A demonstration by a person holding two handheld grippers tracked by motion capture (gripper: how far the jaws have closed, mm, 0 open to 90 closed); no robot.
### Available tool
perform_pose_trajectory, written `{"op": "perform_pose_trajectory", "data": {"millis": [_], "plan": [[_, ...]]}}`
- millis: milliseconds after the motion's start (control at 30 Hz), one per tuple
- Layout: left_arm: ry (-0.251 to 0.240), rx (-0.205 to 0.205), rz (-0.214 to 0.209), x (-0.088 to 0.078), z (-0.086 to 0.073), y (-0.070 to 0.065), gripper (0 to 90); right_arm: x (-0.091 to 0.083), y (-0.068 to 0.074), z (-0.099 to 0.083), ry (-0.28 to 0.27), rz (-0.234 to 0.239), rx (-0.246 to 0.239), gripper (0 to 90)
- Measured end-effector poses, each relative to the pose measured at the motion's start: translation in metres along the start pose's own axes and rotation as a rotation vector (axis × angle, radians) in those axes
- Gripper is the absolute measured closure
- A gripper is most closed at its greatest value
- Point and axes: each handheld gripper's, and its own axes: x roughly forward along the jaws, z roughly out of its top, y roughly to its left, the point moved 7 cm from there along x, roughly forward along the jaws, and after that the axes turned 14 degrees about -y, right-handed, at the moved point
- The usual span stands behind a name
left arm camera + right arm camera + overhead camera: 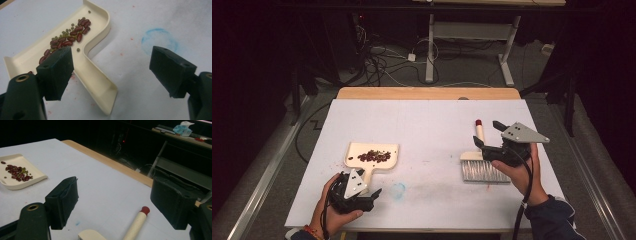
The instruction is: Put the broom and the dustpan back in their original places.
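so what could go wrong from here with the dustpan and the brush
1. The beans lie loose in the shallow dustpan; if the open left gripper lifts its handle tilted, they could roll out.
2. The right gripper is open above the brush handle; a grip near its red tip may let the brush swing.

Cream dustpan [374, 155] holds dark-red and green beans [374, 156]; the cream brush [481, 160] handle is red-tipped.
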Motion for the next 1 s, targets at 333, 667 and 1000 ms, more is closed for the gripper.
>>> {"op": "perform_pose_trajectory", "data": {"millis": [333, 667, 1000], "plan": [[0.011, -0.015, -0.012, 0.001, -0.001, -0.004, 19.4, -0.016, 0.008, -0.003, -0.001, 0.024, -0.012, 22.5], [0.011, -0.008, -0.026, 0.003, 0.000, -0.006, 19.4, -0.030, 0.011, -0.007, -0.005, 0.055, -0.035, 22.4], [0.016, 0.013, -0.041, 0.003, -0.001, -0.009, 19.4, -0.039, 0.013, -0.014, -0.009, 0.079, -0.035, 21.6]]}}
